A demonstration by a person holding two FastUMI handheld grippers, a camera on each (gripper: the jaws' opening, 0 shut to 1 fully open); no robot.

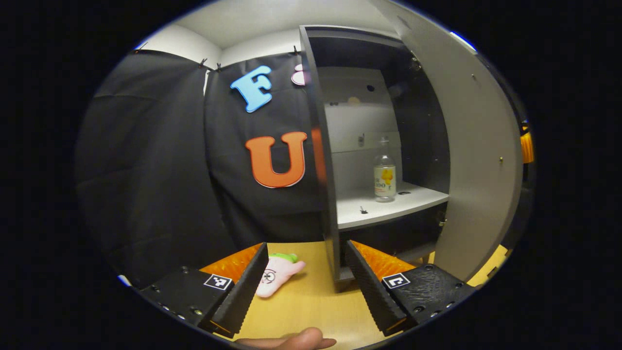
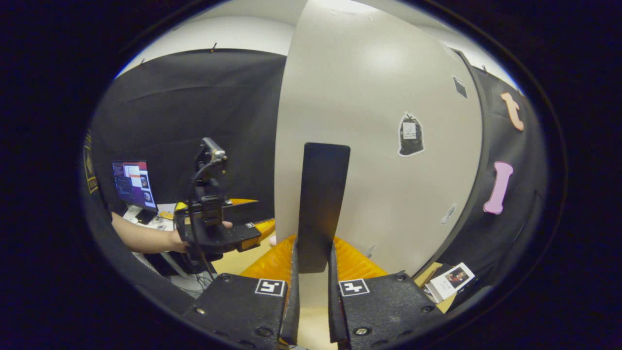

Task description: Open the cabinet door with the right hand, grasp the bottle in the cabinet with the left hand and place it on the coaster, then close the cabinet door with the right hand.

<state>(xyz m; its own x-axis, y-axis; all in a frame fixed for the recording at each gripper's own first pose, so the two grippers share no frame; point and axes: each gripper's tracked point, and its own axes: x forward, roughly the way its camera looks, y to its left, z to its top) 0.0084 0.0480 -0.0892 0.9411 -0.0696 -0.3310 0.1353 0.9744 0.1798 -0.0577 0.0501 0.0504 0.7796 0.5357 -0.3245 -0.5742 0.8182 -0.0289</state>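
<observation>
The cabinet is standing ahead of the left claw, its door swung wide, so the opening step looks done. The right claw is pinching the door's dark handle between both fingers. The left claw is spread and holding nothing over the bench. Next it needs to reach forward and up to the bottle, standing upright on the shelf inside, beyond its right finger.

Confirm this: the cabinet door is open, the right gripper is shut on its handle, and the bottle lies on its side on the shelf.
Not quite: the bottle stands upright on the shelf, as the left gripper view shows. The door is open, and the right gripper is shut on the handle.
</observation>
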